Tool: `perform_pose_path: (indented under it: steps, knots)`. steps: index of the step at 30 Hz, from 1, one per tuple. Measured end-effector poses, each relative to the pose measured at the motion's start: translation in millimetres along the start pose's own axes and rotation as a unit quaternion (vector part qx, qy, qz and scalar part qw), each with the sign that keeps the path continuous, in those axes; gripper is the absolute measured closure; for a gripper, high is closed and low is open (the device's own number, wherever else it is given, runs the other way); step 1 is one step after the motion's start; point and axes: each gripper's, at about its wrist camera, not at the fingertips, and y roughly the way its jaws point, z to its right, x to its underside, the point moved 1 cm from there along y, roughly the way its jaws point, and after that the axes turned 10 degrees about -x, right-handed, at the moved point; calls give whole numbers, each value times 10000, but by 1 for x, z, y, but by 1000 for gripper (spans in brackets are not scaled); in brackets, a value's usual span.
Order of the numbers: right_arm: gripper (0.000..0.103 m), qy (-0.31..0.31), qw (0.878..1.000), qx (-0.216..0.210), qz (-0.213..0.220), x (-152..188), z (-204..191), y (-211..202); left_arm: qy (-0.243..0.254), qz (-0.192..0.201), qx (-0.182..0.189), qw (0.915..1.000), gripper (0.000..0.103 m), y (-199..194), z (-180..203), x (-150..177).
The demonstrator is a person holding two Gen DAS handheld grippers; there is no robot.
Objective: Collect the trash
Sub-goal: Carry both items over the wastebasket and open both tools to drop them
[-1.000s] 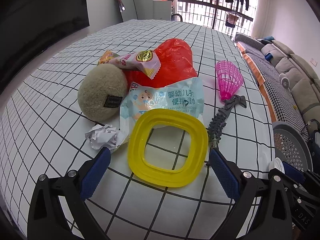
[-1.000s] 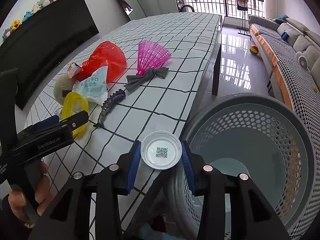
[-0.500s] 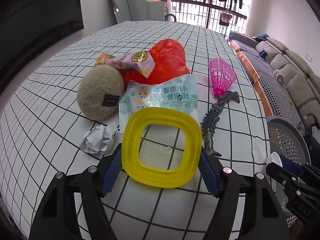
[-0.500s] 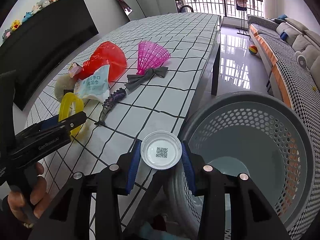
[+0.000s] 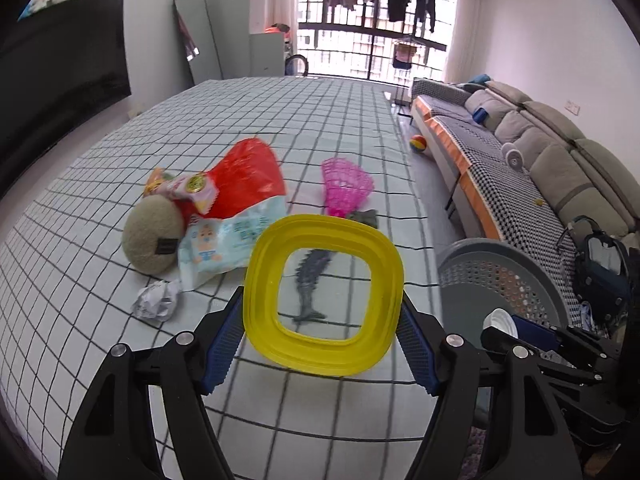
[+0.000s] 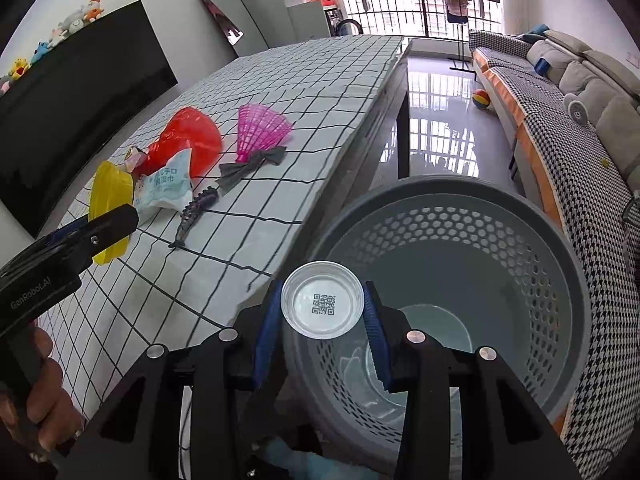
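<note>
My left gripper is shut on a yellow square plastic ring and holds it lifted above the checked table; it also shows in the right wrist view. My right gripper is shut on a small clear round cup with a QR code, held over the rim of the grey perforated basket, which stands off the table's right edge. A crumpled paper ball, a wet-wipe packet, a red plastic bag and a snack wrapper lie on the table.
A beige round plush, a pink shuttlecock-like net, a grey bow and a dark toy fish lie on the table. A sofa runs along the right wall.
My left gripper closed on the yellow ring and lifted it off the table, swinging to the right. My right gripper moved the cup further over the basket.
</note>
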Motion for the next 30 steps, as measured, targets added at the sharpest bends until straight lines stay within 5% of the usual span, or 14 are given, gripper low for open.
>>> perform_pose_path:
  steps: [8, 16, 28, 30]
  knots:
    - [64, 477, 9973, 537, 160, 15, 64, -36, 617, -53, 665, 9959, 34, 4, 87, 0]
    - [64, 704, 9957, 607, 55, 28, 96, -35, 1116, -419, 794, 9897, 34, 24, 139, 23]
    - [63, 830, 9948, 594, -5, 35, 113, -26, 1247, -642, 801, 9869, 31, 39, 152, 36]
    - [57, 807, 9948, 619, 24, 36, 112, -27, 1248, -607, 794, 9871, 28, 38, 152, 35]
